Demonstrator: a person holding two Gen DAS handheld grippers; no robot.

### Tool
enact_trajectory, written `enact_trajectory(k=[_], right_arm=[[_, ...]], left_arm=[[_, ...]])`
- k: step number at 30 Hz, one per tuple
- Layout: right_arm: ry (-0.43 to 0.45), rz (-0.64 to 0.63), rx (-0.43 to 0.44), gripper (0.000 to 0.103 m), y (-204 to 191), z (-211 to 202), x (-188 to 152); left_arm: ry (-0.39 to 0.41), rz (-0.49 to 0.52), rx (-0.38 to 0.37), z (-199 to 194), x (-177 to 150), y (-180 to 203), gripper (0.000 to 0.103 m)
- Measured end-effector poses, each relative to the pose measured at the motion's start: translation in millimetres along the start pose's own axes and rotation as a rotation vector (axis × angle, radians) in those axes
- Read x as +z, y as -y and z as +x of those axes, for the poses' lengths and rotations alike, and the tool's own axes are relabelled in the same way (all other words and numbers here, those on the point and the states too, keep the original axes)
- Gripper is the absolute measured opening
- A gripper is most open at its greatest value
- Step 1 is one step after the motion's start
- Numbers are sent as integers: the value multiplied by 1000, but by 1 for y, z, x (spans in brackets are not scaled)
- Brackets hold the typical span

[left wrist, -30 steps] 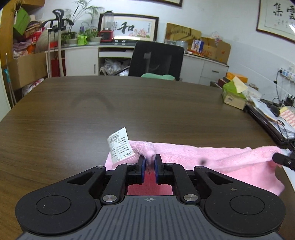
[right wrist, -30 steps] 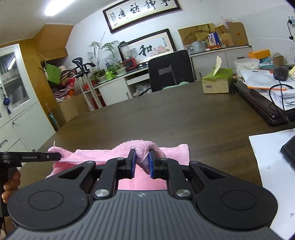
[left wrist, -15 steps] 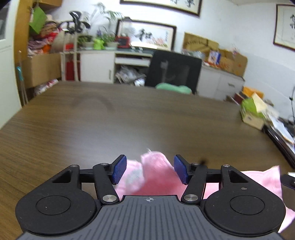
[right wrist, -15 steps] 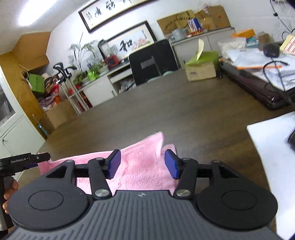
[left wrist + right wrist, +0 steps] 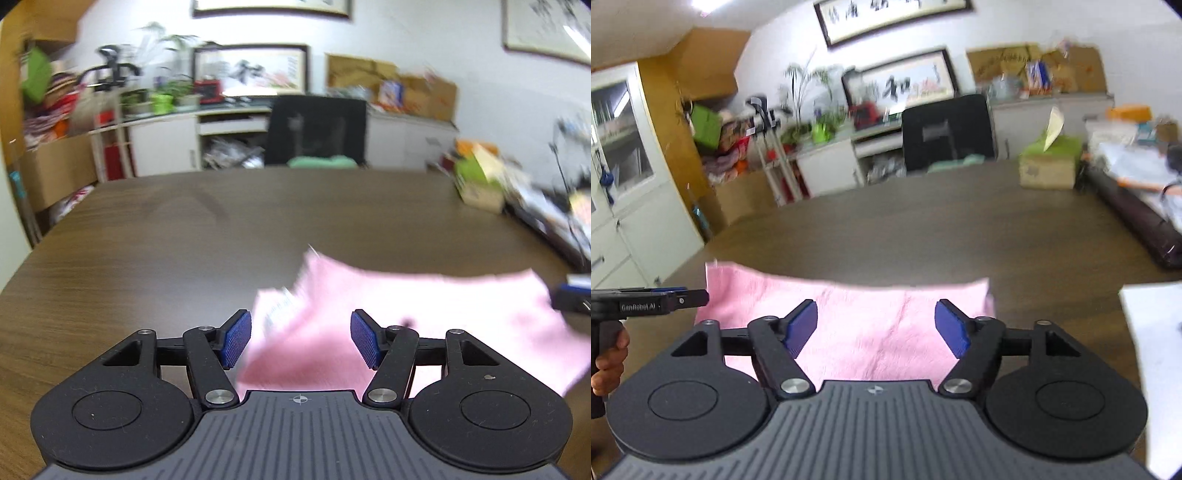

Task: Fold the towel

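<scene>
The pink towel (image 5: 424, 314) lies folded flat on the dark wooden table (image 5: 184, 240); it also shows in the right wrist view (image 5: 857, 314). My left gripper (image 5: 301, 341) is open and empty above the towel's left end, where a white label shows. My right gripper (image 5: 875, 330) is open and empty above the towel's middle. The left gripper's tip (image 5: 665, 299) shows at the towel's left edge in the right wrist view, and the right gripper's tip (image 5: 572, 295) at its right edge in the left wrist view.
A green tissue box (image 5: 1049, 162) stands at the table's far right, beside a dark laptop and papers (image 5: 1137, 206). A white sheet (image 5: 1152, 332) lies near right. A black office chair (image 5: 947, 129) stands behind the table's far edge.
Both grippers were shut on the towel's edge a second ago; they opened, let it go and drew back and up. The towel now lies flat.
</scene>
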State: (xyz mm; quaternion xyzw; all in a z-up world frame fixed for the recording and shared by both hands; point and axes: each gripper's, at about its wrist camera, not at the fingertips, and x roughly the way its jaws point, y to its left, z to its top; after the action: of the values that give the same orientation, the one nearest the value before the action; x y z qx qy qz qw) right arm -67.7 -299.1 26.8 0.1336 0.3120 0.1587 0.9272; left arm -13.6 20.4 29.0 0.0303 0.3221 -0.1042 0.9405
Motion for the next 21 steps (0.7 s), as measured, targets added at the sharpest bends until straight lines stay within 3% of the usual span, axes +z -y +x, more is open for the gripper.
enact_trajectory(k=[2,3,9,14,21], right_arm=[[-57,26,-21,74,3,10,-4],[-41,7,-16,76,1,8,-6],[-53,-132,-26,94,-21,9,-17],[-76,-211,-44,100,-38,10,-23],[-64,-154,9,102,-29,6,-22]], left_arm=[[-25,29,-23,5,-5,5,62],[-34,40,-21,8,-5,6,62],[-66,-83,130,37,7,-28,66],[-41,-174,110,27,9,-47,69],[67,-80,29,18,21,-37,68]])
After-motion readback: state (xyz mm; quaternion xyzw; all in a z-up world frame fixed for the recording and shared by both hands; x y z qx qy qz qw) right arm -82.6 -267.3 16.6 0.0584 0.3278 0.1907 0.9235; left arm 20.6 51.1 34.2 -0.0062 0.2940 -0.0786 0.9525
